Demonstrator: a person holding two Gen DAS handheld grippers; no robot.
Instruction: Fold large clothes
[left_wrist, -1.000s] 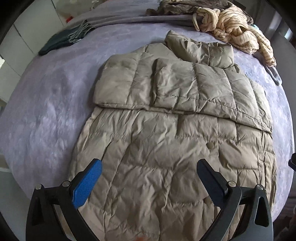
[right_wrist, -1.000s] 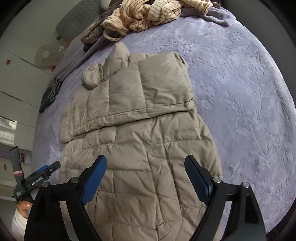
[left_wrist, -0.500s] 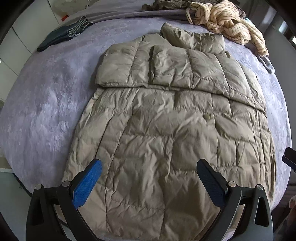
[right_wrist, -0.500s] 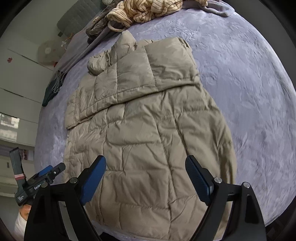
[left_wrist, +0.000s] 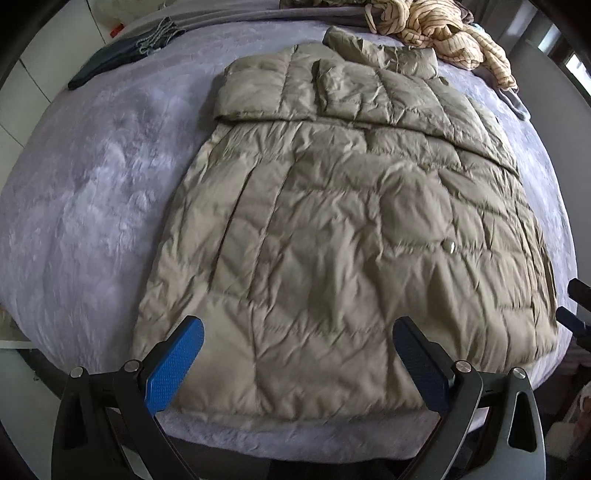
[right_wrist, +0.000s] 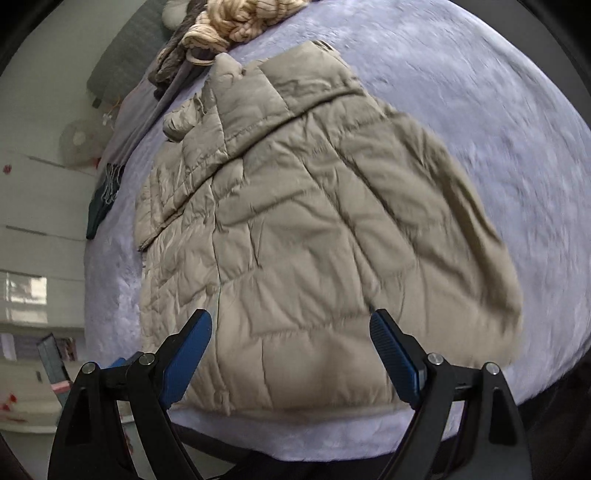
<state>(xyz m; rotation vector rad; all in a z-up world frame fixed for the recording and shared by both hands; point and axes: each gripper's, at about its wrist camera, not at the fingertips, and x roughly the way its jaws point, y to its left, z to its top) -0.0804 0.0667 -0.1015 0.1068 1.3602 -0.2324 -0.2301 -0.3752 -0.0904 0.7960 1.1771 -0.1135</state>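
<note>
Both the left gripper (left_wrist: 295, 360) and right gripper (right_wrist: 291, 347) hang spread and empty over the hem at six o'clock of the puffy coat (left_wrist: 332, 229) on the bed (left_wrist: 92, 166), where slippery padding could slide from a shallow pinch

I'm in a bedroom: a bed (left_wrist: 74, 192) under a lilac blanket, loose clothes (left_wrist: 443, 33) piled at its far end.
</note>
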